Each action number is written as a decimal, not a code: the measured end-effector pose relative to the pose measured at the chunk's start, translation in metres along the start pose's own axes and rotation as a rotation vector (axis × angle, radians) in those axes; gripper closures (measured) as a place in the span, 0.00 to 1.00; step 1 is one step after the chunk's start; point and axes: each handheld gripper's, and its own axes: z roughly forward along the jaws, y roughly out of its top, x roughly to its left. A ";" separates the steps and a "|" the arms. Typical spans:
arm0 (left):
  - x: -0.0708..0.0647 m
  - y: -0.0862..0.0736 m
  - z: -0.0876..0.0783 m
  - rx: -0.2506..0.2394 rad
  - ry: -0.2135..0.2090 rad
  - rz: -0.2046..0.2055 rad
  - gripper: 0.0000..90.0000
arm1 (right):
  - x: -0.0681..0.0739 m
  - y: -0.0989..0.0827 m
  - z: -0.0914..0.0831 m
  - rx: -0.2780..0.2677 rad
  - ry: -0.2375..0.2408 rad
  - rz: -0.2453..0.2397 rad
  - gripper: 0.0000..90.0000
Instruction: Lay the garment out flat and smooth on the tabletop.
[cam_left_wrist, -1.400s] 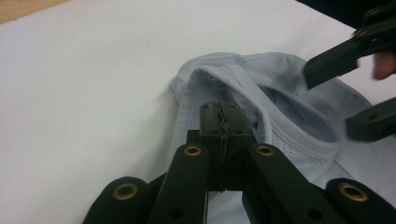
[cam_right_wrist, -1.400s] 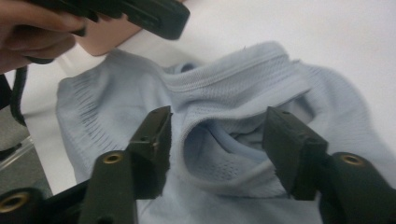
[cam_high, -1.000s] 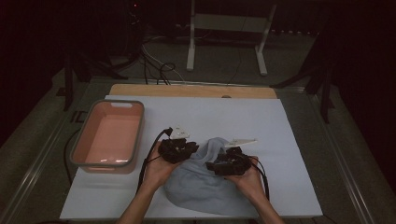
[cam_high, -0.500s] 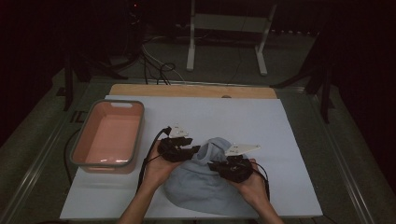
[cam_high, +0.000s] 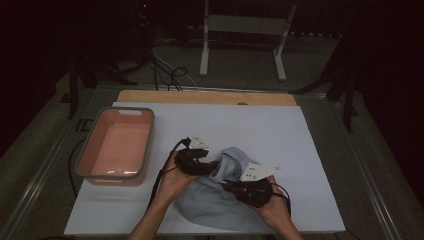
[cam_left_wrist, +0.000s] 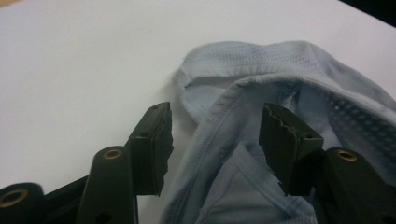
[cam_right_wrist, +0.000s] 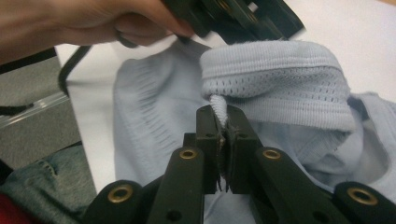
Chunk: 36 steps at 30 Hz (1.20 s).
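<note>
White table (cam_high: 310, 150): crumpled pale-blue mesh shirt (cam_high: 210, 207); right tongs (cam_right_wrist: 223, 122) clamp hem, left tongs (cam_left_wrist: 215, 135) opening, astride collar.

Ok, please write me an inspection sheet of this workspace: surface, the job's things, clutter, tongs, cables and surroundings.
Surface: white sheet over a wooden board.
Job's things: light blue garment, crumpled at the near edge.
Clutter: pink tub, left side, nothing in it.
Tongs: left tongs have just been opening, ribbed hem between the jaws, not pressed; right tongs shut on the hem.
Cables: black cable trailing from the left tongs; more cables on the floor beyond.
Surroundings: dark room, white stand behind the table.
</note>
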 end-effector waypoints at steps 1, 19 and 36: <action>0.000 0.000 0.000 0.000 0.000 0.000 0.49 | 0.000 0.000 0.000 0.000 0.000 0.000 0.95; -0.021 -0.019 0.015 0.084 -0.066 0.075 0.47 | -0.010 0.001 -0.019 -0.031 -0.017 0.018 0.55; -0.022 -0.028 0.012 0.083 -0.075 0.072 0.48 | -0.044 0.002 0.021 0.049 -0.108 0.097 0.74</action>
